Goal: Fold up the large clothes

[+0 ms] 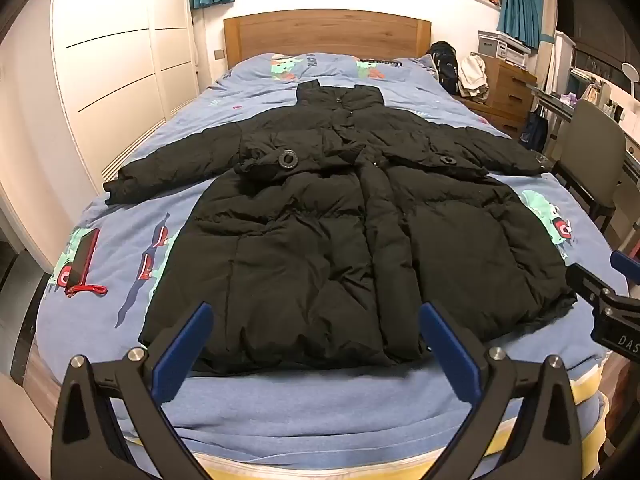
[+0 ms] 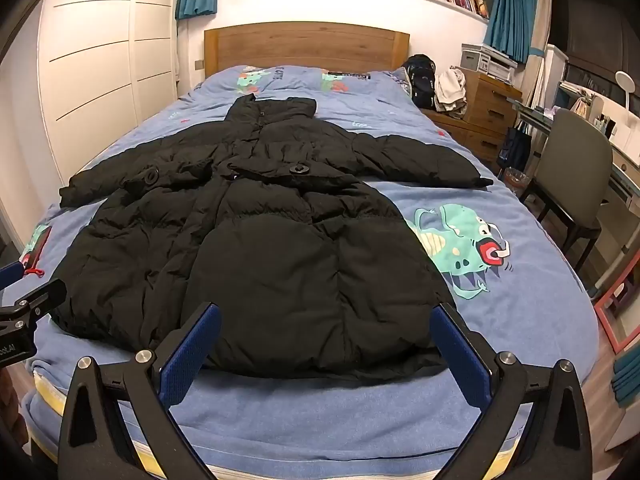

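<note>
A long black puffer coat lies flat on the blue bedspread, front up, collar toward the headboard, both sleeves spread sideways. My left gripper hovers open above the hem's middle, nothing between its blue pads. My right gripper is open too, over the hem's right half, empty. The right gripper's black body shows at the left wrist view's right edge; the left gripper's body shows at the right wrist view's left edge.
A red-edged phone with a strap lies on the bedspread left of the coat. Wooden headboard at the far end, white wardrobe to the left, a grey chair and drawers to the right.
</note>
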`<state>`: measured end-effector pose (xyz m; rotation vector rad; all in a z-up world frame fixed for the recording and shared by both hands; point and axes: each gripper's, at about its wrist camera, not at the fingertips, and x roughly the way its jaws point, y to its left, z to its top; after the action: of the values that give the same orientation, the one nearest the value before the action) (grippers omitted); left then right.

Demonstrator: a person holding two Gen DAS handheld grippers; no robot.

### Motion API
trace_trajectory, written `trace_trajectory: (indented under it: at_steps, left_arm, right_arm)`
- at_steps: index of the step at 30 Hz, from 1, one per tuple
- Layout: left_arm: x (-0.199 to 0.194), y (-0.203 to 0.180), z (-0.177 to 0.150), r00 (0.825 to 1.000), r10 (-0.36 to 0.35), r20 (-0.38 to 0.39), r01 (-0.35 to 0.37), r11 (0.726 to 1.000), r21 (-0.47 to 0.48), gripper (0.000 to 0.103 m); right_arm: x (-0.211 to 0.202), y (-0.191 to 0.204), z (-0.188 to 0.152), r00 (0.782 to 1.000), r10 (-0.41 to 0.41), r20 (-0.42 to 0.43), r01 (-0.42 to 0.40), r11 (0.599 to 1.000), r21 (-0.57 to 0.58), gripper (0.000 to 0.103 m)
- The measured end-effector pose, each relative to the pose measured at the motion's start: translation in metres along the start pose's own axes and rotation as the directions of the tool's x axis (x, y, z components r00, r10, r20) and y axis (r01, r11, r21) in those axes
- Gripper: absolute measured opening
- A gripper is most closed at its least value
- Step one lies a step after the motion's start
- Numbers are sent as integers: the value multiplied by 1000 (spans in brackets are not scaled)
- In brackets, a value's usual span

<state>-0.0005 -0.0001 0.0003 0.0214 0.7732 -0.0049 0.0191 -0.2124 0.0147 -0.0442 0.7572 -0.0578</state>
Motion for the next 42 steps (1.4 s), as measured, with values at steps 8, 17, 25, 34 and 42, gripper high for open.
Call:
trace_trajectory:
  at_steps: [8, 17, 25, 34, 42]
  left_arm:
    - [-1, -3, 0, 1000, 7, -3, -7, 1000, 3, 103]
    - [1, 3, -2, 1000, -1, -13, 1, 1000, 2, 103]
    - [1, 0, -1, 1000, 19, -19, -19, 1000, -2, 103]
    - [2, 3, 0, 1000, 14, -25, -14, 1000, -11, 103]
    - [1, 8, 0, 1000, 21, -16, -22, 1000, -14, 103]
  right_arm:
    - [0, 1, 0, 1000, -3, 3, 3, 1000, -1, 102]
    - [-4, -2, -2, 1000, -6, 5, 6, 1000, -3, 102]
    - [-2, 1, 1, 1000, -6, 5, 6, 1000, -5, 102]
    - [-1, 2, 1, 1000, -10, 1, 10, 1000, -14, 102]
    - [1, 4, -1, 1000, -15, -4, 15, 1000, -22, 102]
